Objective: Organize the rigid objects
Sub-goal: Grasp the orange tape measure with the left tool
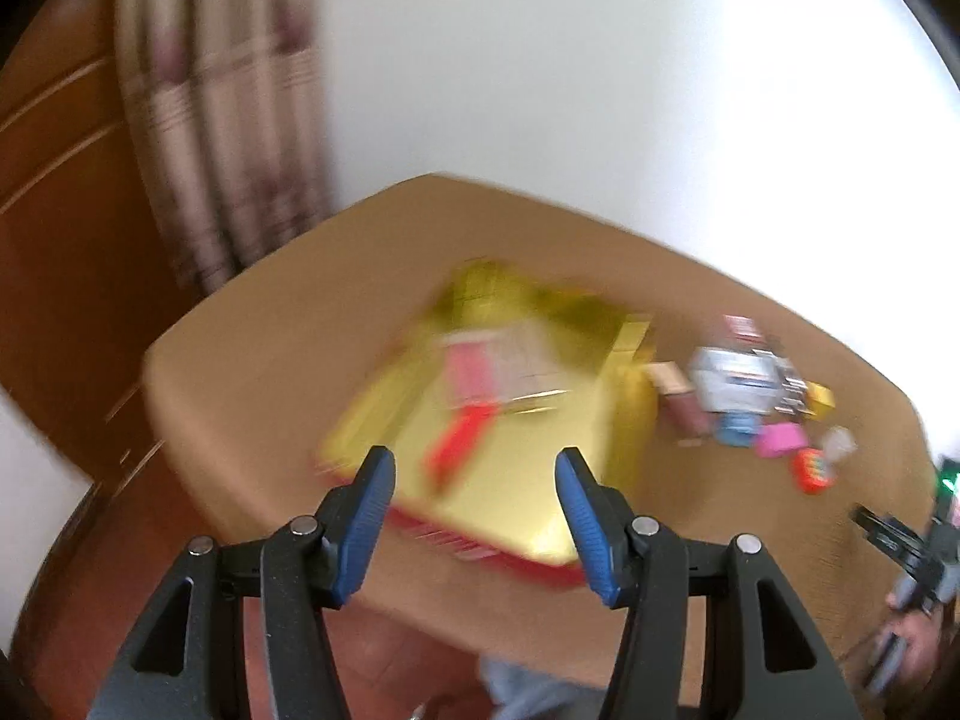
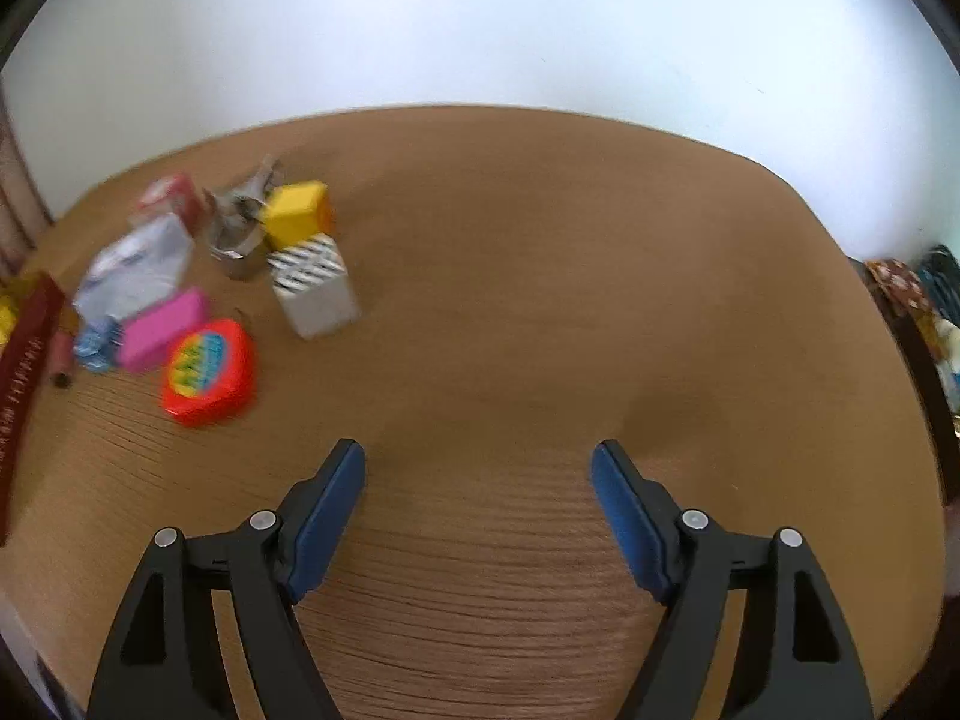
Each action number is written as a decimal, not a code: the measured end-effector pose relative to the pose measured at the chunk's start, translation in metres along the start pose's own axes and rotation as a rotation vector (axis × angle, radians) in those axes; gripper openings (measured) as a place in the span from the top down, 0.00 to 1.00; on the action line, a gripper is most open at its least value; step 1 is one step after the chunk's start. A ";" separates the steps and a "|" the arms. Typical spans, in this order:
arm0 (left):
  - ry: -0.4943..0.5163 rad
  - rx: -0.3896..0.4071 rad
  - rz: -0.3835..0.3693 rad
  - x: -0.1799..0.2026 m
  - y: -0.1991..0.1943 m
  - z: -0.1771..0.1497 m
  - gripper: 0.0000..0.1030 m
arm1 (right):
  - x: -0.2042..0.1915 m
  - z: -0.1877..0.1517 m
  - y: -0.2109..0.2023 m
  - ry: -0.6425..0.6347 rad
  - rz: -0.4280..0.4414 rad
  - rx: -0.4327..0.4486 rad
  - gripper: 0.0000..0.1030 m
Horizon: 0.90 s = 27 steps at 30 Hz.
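Along the far left of the left wrist view hang a striped curtain (image 1: pixel 222 138) and a brown wooden door (image 1: pixel 54 192), both blurred. Next comes the tan bench (image 1: pixel 270 324), and on its left part lies a big yellow tray-like box (image 1: pixel 540 468) with a red rim, holding what looks like a pale card and a red strip; blur hides the detail. The left gripper (image 1: pixel 474 480) hovers over the near edge of that box, jaws released and spread wide, with nothing between them.

Just right of the box, a cluster of small things sits close together. In the right wrist view, from left to right: a dark red box edge (image 2: pixel 27 360) at the frame's border, a brown cylinder (image 2: pixel 60 360) lying beside it, a small blue item (image 2: pixel 93 345), a silver-white packet (image 2: pixel 135 273), a red-and-white carton (image 2: pixel 171 198) behind that, a pink block (image 2: pixel 162 329) touching a red-orange oval case (image 2: pixel 210 371) with a coloured top, a crumpled clear wrapper (image 2: pixel 243 222), a yellow cube (image 2: pixel 297 213) and, just in front of it, a striped grey box (image 2: pixel 315 291) standing tilted.

Farther right the bench surface is bare brown wood grain. The right gripper (image 2: pixel 478 471) hangs above it, well apart from the cluster, jaws released and gaping. At the far right edge, patterned fabric (image 2: pixel 918 300) shows beyond the bench.
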<state>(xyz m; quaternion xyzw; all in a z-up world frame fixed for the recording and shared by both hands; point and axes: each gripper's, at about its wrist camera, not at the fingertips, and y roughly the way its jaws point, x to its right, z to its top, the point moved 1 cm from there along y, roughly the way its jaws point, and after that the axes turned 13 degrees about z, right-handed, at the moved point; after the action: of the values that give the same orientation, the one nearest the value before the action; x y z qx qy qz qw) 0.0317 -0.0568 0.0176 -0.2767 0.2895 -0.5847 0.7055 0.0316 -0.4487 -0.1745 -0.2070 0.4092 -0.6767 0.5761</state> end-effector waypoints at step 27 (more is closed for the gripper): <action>0.295 -0.420 -0.128 0.341 0.099 0.003 0.43 | 0.054 -0.003 0.010 0.050 -0.011 0.022 0.00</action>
<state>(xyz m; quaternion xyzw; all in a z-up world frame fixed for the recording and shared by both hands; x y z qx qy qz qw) 0.1508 -0.3767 -0.0816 -0.3463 0.4862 -0.5894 0.5443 0.0217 -0.4993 -0.1946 -0.1861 0.4147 -0.6892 0.5642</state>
